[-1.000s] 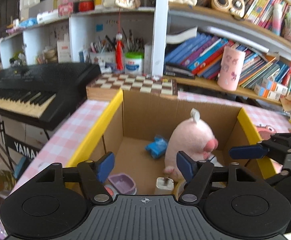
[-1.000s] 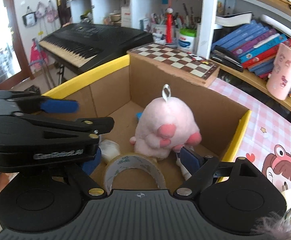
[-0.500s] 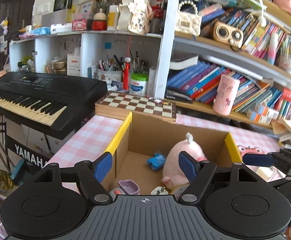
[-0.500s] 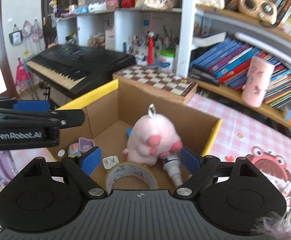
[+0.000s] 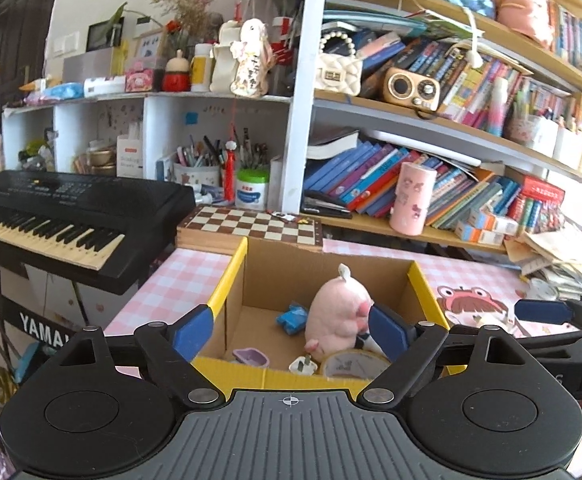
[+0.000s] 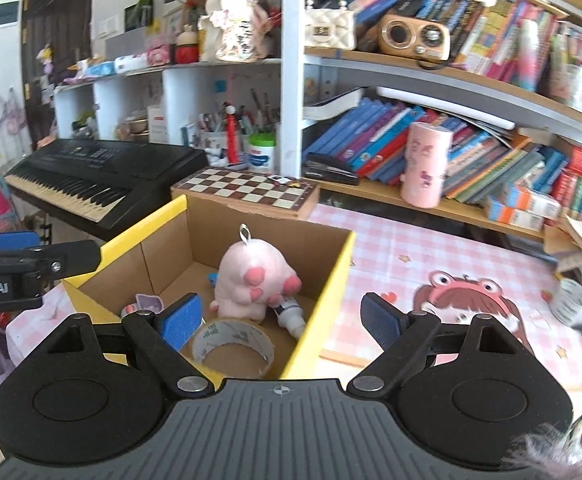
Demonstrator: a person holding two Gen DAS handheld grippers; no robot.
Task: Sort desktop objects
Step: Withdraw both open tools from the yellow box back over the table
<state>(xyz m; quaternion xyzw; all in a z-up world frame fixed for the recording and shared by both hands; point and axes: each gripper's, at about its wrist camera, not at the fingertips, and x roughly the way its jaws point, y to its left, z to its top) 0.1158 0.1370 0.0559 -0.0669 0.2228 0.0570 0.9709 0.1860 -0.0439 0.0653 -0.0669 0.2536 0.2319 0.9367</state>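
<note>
Cardboard box (image 6: 333, 276) holds pink plush toy (image 6: 251, 284), tape roll (image 6: 231, 342), plug (image 5: 302, 364). Left gripper (image 5: 291, 330) jaws just widened, empty; right gripper (image 6: 281, 320) spread, empty.

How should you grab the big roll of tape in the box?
Grip the tape roll across its band, one finger inside the open hole and one outside. It seems to lie nearly flat by the cardboard box's near wall, so probably come from straight above. The pink plush toy crowds the far side.

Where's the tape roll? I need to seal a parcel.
In the right wrist view, the tape roll lies inside the cardboard box, at its near edge, just in front of the pink plush toy.
</note>
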